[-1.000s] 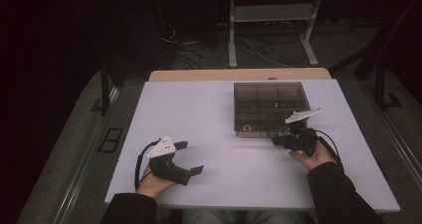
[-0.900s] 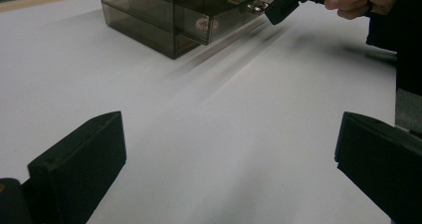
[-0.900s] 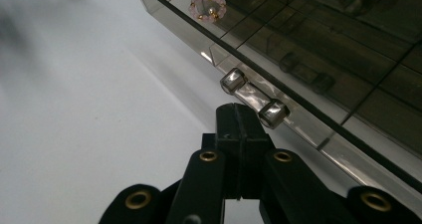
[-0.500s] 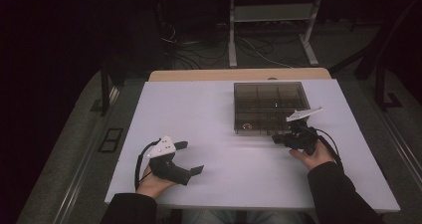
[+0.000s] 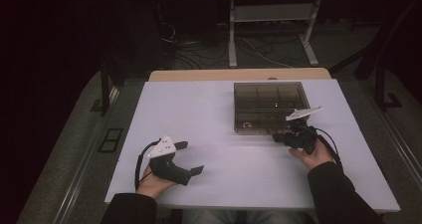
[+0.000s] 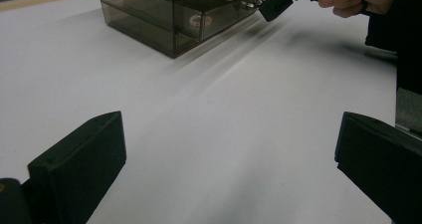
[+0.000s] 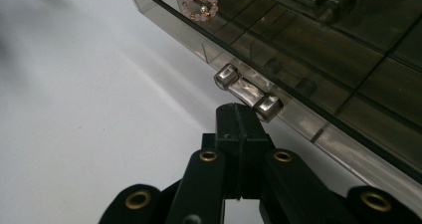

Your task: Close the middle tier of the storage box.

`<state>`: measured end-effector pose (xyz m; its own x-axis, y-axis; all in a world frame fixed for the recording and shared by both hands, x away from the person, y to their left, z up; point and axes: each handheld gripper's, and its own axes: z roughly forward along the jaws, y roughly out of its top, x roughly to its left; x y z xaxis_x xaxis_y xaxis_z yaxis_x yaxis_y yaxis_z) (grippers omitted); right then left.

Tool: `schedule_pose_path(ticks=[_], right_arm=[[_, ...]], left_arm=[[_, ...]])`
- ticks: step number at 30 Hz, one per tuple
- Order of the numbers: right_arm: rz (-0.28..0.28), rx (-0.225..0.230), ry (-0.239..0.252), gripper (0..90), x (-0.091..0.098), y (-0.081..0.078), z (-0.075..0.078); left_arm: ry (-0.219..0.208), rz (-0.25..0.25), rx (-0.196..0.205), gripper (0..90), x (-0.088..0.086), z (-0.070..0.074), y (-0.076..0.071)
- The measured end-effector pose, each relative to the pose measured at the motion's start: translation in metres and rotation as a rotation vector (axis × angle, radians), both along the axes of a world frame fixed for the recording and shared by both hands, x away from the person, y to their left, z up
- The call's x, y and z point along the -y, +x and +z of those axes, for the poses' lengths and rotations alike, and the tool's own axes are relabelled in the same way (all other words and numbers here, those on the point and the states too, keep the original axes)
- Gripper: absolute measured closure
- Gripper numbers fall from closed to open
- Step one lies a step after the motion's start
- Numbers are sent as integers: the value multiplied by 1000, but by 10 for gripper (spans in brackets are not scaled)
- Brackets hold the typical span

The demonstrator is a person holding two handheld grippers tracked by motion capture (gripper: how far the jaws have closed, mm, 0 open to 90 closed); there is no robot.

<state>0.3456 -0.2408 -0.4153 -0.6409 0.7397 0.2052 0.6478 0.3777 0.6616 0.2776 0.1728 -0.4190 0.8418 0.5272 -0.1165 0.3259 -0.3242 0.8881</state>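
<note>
While nothing is gripped yet, the work at the drawer box looks barely begun:

Left gripper [image 5: 191, 158]: rests on the white table [image 5: 209, 119] at the near left, well apart from the box; its jaws stand wide apart with nothing between them, as the left gripper view shows.

Bead ring [image 7: 200, 7]: a small pink bead ring lies inside a front compartment, near the box's left front corner; untouched.

Drawer box [image 5: 269, 106]: a smoky clear case with divided compartments, standing on the far right half of the table.

Drawer handle [image 7: 247, 92]: a clear bar with metal ends on the front face; not yet grasped.

Right gripper [image 7: 242, 119]: jaws pressed together on nothing, their tip just below the handle, touching or nearly so; I cannot tell which.

Done: the right gripper is brought to the handle.

Left: taking hold of the handle, probably pulling the drawer out, then whatever the bead ring needs.
</note>
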Motion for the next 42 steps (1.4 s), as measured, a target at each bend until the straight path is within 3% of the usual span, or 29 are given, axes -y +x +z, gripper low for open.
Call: schedule_pose_path(ticks=[42], right_arm=[[-49, 21, 17, 889, 1, 16, -3]], left_arm=[[-1, 1, 0, 0, 0, 0, 0]])
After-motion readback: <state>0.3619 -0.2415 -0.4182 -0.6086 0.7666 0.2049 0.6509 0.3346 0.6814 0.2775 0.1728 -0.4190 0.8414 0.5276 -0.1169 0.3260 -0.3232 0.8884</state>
